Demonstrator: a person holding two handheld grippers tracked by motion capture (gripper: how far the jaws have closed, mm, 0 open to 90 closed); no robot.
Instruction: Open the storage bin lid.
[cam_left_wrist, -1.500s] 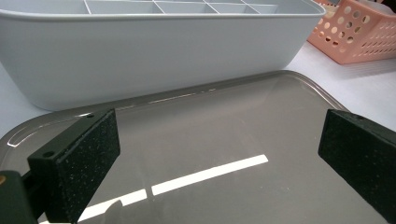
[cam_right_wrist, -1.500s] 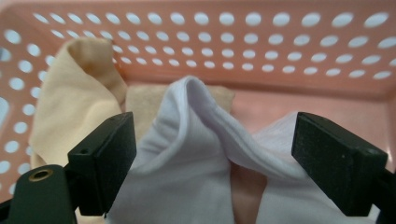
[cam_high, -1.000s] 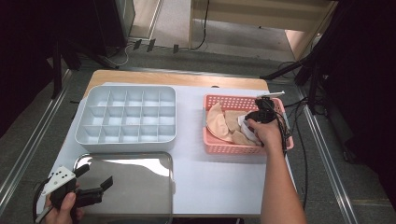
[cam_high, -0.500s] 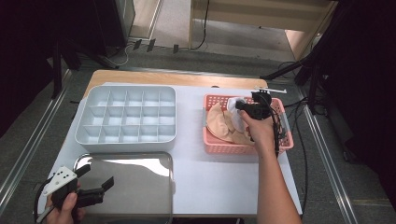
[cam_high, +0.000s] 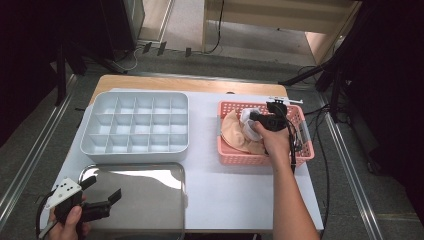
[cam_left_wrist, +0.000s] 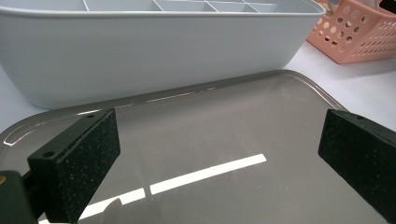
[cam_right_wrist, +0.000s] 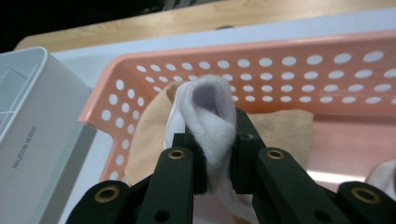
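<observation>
My right gripper (cam_high: 252, 119) hangs over the pink perforated basket (cam_high: 300, 152), shut on a white sock (cam_high: 246, 117). In the right gripper view the white sock (cam_right_wrist: 210, 123) bulges up between the two black pads, above a beige cloth (cam_right_wrist: 285, 128) lying in the pink basket (cam_right_wrist: 289, 65). My left gripper (cam_high: 105, 192) rests at the near left over the shiny metal tray (cam_high: 150, 192), jaws wide apart with nothing between them. Beyond its jaws, the left gripper view has the metal tray (cam_left_wrist: 210, 140) and the wall of the white divided organizer (cam_left_wrist: 154, 51).
The white organizer (cam_high: 95, 145) with several compartments stands at the back left on the white table mat (cam_high: 225, 195). A wooden table edge (cam_high: 190, 84) runs behind it. Cables (cam_high: 320, 165) trail to the right of the basket. A beige cloth (cam_high: 235, 135) lies in the basket's left half.
The right gripper has risen and shifted left within the basket, carrying the white sock with it. The left gripper has stayed in place.
</observation>
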